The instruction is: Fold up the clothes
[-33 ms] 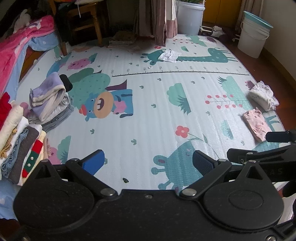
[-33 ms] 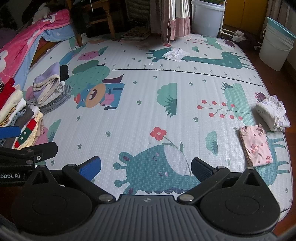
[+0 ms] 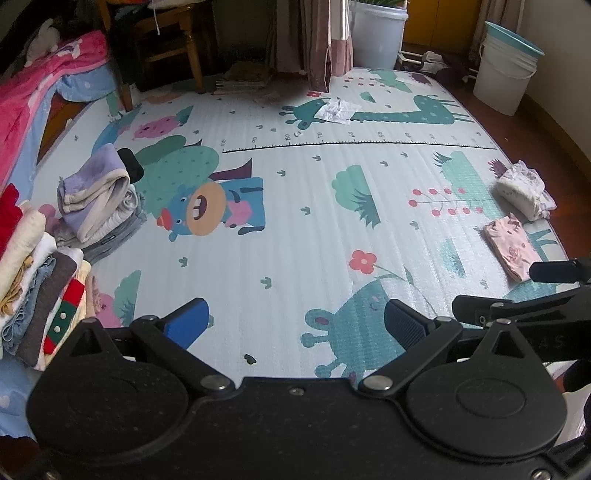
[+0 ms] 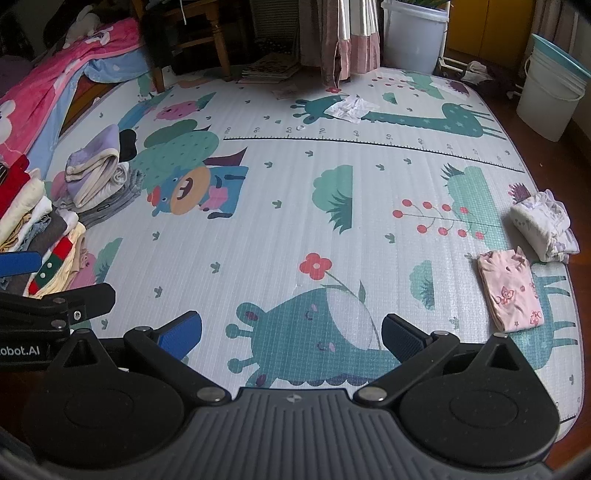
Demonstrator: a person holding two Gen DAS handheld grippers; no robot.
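Note:
My left gripper [image 3: 295, 321] is open and empty above the near part of the cartoon play mat [image 3: 295, 221]. My right gripper [image 4: 291, 332] is open and empty too, beside it on the right. A folded pink garment [image 4: 511, 291] lies at the mat's right edge, also in the left wrist view [image 3: 508, 245]. A folded white floral garment [image 4: 543, 225] lies just beyond it. A pile of clothes [image 3: 33, 280] sits at the left edge, and a folded purple and grey stack [image 3: 96, 199] lies behind it.
A crumpled white paper [image 3: 338, 110] lies at the mat's far side. Two white buckets [image 3: 504, 70] [image 3: 376, 33], a curtain [image 3: 314, 37] and a wooden chair [image 3: 166, 44] stand beyond the mat. A pink blanket [image 3: 29, 92] lies at far left.

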